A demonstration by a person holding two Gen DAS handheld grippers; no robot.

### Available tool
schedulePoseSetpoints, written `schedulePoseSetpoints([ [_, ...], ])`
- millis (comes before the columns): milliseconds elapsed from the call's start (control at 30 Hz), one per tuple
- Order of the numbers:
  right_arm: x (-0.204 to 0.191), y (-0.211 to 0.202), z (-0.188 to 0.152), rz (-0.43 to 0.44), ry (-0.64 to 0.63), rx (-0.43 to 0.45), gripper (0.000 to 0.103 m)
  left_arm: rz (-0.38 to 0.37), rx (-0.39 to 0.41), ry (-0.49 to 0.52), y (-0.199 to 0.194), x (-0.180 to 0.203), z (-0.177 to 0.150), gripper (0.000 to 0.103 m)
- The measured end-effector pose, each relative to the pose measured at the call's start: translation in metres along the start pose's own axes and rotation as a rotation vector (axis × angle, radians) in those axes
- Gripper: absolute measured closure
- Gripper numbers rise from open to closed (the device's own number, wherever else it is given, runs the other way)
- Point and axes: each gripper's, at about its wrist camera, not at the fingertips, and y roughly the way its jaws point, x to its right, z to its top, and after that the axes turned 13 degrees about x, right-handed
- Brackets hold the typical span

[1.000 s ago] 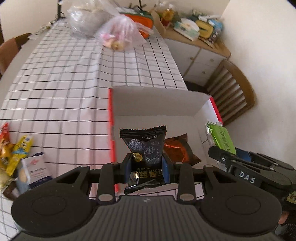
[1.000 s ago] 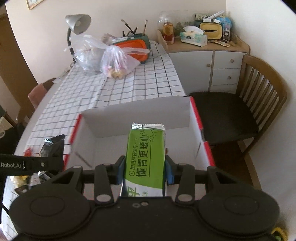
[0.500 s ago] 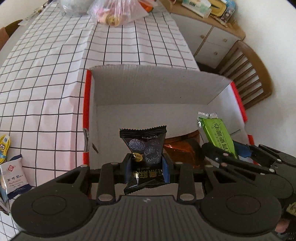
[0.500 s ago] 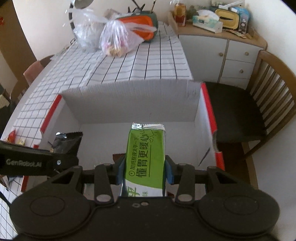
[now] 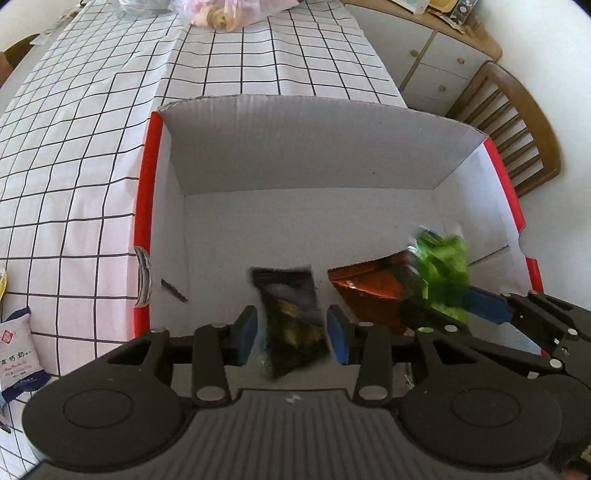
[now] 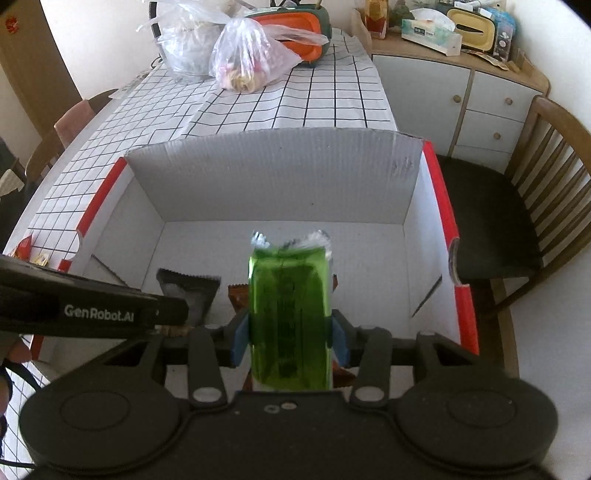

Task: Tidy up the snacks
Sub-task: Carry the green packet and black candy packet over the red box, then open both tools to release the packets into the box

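A white cardboard box with red rims (image 5: 146,206) (image 6: 447,221) lies open on the checked table. My left gripper (image 5: 291,328) is over the box with its jaws spread; the black snack packet (image 5: 291,317) is blurred and tilted between them, loose. It also shows in the right wrist view (image 6: 192,291). My right gripper (image 6: 290,332) is open too; the green snack packet (image 6: 290,314) (image 5: 441,269) is blurred between its pads, slipping down. An orange packet (image 5: 373,284) lies on the box floor.
Loose snack packets lie on the table left of the box (image 5: 18,362). Plastic bags (image 6: 247,59) and an orange container (image 6: 295,22) stand at the table's far end. A wooden chair (image 6: 517,206) and a cabinet (image 6: 461,96) are on the right.
Both grippers moved lower into the box and opened. The black and the green packets, held firmly before, are now blurred and dropping from the jaws.
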Motion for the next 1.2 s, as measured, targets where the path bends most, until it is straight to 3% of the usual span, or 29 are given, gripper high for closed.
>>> schedulePoseSetpoints([
  [200,0.002,-0.011,-0.001,0.017,0.018,0.013,0.051,-0.029,0.027,-0.011,-0.012,-0.004,-0.006,0.061],
  [333,-0.001,-0.029,0.002,0.032,0.020,0.048,0.047,-0.038,0.074,-0.013,-0.031,-0.009,-0.009,0.049],
  [567,-0.015,-0.064,0.010,0.072,0.017,0.118,0.039,-0.061,0.169,-0.012,-0.075,-0.023,-0.015,0.045],
  [700,-0.032,-0.086,0.012,0.098,0.013,0.160,0.031,-0.076,0.235,-0.013,-0.103,-0.035,-0.022,0.038],
  [867,-0.058,-0.103,0.011,0.129,0.005,0.197,0.025,-0.087,0.301,0.002,-0.135,-0.054,-0.033,0.036],
  [1200,-0.123,-0.120,0.003,0.170,0.004,0.237,0.010,-0.078,0.354,-0.006,-0.177,-0.118,-0.053,0.026],
])
